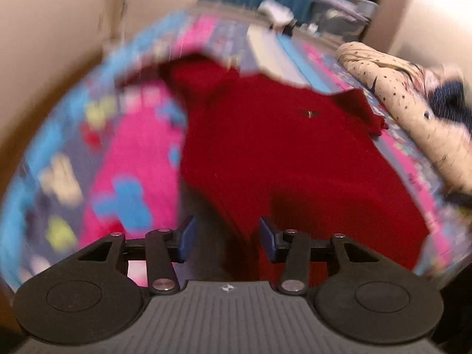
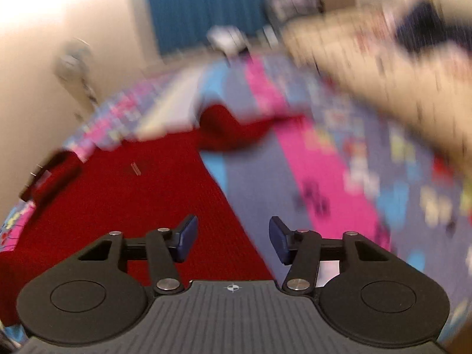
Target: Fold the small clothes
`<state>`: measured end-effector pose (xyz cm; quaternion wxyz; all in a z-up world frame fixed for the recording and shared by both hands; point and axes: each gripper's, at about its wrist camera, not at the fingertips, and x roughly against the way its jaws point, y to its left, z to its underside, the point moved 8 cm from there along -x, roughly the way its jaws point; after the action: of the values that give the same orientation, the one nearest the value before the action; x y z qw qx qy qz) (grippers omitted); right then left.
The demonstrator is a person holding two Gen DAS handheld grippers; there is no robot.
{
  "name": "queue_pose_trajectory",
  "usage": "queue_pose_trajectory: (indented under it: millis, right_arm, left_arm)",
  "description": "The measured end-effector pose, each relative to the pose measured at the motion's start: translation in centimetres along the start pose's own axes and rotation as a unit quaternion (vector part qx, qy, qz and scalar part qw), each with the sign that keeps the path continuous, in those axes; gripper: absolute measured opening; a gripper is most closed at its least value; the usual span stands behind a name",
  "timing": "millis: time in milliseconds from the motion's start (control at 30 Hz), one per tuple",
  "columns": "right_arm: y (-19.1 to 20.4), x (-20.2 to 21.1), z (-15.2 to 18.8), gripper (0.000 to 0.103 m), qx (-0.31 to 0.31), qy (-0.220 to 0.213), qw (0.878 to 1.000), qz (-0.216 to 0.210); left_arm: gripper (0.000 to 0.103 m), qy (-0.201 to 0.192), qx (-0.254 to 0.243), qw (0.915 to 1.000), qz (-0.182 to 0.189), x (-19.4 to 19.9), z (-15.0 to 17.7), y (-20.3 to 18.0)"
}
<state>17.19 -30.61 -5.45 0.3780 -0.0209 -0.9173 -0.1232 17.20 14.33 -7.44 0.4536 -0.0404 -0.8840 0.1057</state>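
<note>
A small red knit sweater (image 1: 280, 147) lies spread on a bed with a bright patterned sheet (image 1: 132, 153). One sleeve reaches up left and the other out to the right. My left gripper (image 1: 226, 237) is open above the sweater's lower left edge, its blue pads (image 1: 185, 237) apart. In the right wrist view the sweater (image 2: 132, 194) fills the lower left, with a sleeve (image 2: 233, 129) reaching up. My right gripper (image 2: 232, 240) is open over the sweater's right edge, on the sheet (image 2: 339, 177). Both views are blurred.
A cream garment with dark stars (image 1: 407, 100) is heaped on the right of the bed, and shows blurred in the right wrist view (image 2: 383, 82). A dark blue cloth (image 1: 448, 100) lies beside it. A pale wall (image 1: 44, 44) is left and a blue curtain (image 2: 206, 6) behind.
</note>
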Motion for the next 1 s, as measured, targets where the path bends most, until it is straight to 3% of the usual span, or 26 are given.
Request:
queue_pose_trajectory:
  millis: [133, 200, 267, 300, 333, 367, 400, 433, 467, 533, 567, 600, 667, 700, 767, 867, 933, 967, 1000]
  right_arm:
    - [0.4, -5.1, 3.7, 0.058, -0.009, 0.107, 0.994, 0.016]
    - [0.5, -6.1, 4.7, 0.059, 0.009, 0.127, 0.991, 0.038]
    - [0.5, -6.3, 5.2, 0.059, 0.023, 0.131, 0.989, 0.056]
    - [0.5, -6.4, 5.4, 0.058, 0.022, 0.135, 0.989, 0.054]
    - [0.7, -6.4, 5.6, 0.049, 0.023, 0.137, 0.989, 0.05]
    - [0.6, -6.1, 5.5, 0.042, 0.029, 0.132, 0.99, 0.047]
    - [0.8, -5.6, 5.3, 0.017, 0.036, 0.122, 0.991, 0.049]
    - [0.2, -5.1, 4.6, 0.008, 0.03, 0.104, 0.993, 0.046]
    - [0.0, -4.2, 3.6, 0.007, 0.002, 0.073, 0.997, 0.028]
    - [-0.1, -0.2, 0.7, 0.007, -0.06, -0.023, 0.997, -0.037]
    - [0.3, 1.4, 0.0, 0.007, -0.055, -0.055, 0.995, -0.058]
    - [0.8, 2.7, -0.4, 0.007, -0.031, -0.078, 0.995, -0.059]
    - [0.6, 2.4, 0.4, 0.007, -0.01, -0.059, 0.998, -0.027]
    - [0.0, 1.3, 1.1, 0.007, -0.013, -0.029, 0.999, -0.001]
    - [-1.2, -0.9, 2.6, 0.007, -0.034, 0.037, 0.998, 0.037]
    - [-1.3, -3.1, 4.8, 0.008, -0.029, 0.114, 0.99, 0.082]
    - [-0.8, -3.0, 5.0, 0.015, -0.012, 0.116, 0.988, 0.098]
    - [-0.3, -2.9, 5.1, 0.021, -0.008, 0.113, 0.989, 0.091]
    - [-0.1, -3.1, 5.0, 0.038, -0.007, 0.114, 0.99, 0.085]
  left_arm:
    - [0.055, 0.031, 0.014, 0.9994, 0.011, -1.1, -0.2, 0.5]
    - [0.055, 0.034, 0.007, 0.9993, 0.016, -1.7, 0.1, -0.2]
    - [0.048, 0.041, -0.008, 0.9989, 0.02, -2.4, 1.0, -1.2]
    - [0.029, 0.041, -0.024, 0.9987, 0.017, -2.6, 1.1, -1.5]
    - [0.008, 0.035, -0.034, 0.9985, 0.026, -2.3, 1.6, -2.1]
    - [0.008, 0.03, -0.04, 0.9982, 0.033, -2.1, 1.5, -2.3]
    - [0.007, 0.018, -0.042, 0.998, 0.044, -1.3, 1.4, -2.3]
    - [0.007, 0.001, -0.038, 0.9976, 0.057, -0.3, 1.1, -2.3]
    - [0.006, -0.026, -0.017, 0.9951, 0.094, 1.3, 0.4, -2.0]
    - [0.006, -0.085, 0.037, 0.9803, 0.174, 5.0, -0.8, -0.9]
    - [0.006, -0.103, 0.052, 0.9748, 0.191, 6.1, -1.0, 0.0]
    - [0.006, -0.102, 0.061, 0.9752, 0.187, 6.3, -0.9, 0.7]
    - [0.006, -0.059, 0.06, 0.9889, 0.123, 4.3, 0.3, 2.0]
    - [0.006, -0.022, 0.051, 0.995, 0.083, 2.6, 1.2, 2.3]
    - [0.007, 0.034, 0.026, 0.9983, 0.04, 0.2, 2.6, 2.3]
    - [0.014, 0.066, -0.002, 0.9978, 0.006, -1.4, 3.4, 1.9]
    - [0.044, 0.063, 0.007, 0.998, 0.001, -1.5, 3.2, 1.9]
    - [0.048, 0.061, 0.013, 0.9981, -0.001, -1.6, 2.9, 2.0]
    - [0.051, 0.063, 0.018, 0.9979, -0.002, -2.0, 2.7, 2.0]
